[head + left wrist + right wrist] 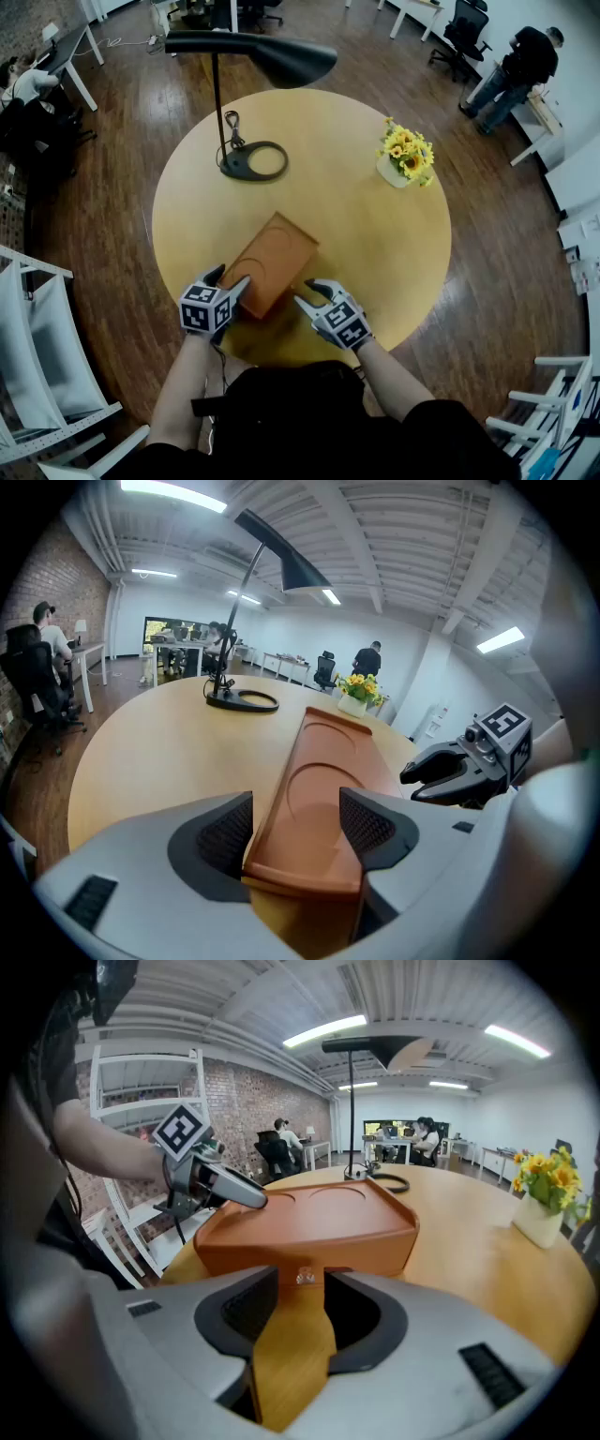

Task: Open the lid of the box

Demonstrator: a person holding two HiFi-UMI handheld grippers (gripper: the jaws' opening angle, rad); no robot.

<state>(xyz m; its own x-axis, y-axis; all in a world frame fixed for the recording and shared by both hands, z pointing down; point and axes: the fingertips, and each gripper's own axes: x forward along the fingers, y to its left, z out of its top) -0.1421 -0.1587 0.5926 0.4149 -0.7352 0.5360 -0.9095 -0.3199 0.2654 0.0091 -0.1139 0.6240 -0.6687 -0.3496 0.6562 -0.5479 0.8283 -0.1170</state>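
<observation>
A flat brown box [274, 258] with a closed lid lies slantwise on the round wooden table [394, 244]. My left gripper [230, 277] is at the box's near short end. In the left gripper view that end of the box [328, 771] fills the gap between the pads, which lie against it. My right gripper [314, 292] sits low at the box's long side with its jaws apart and nothing between them. In the right gripper view a small metal latch [306, 1277] on the box [319, 1222] stands just ahead of that gap.
A black desk lamp with a ring base [253, 161] stands on the far left of the table, its head [291, 58] overhanging. A pot of yellow flowers [406, 157] is at the far right. White chairs [37, 347] flank me on the floor.
</observation>
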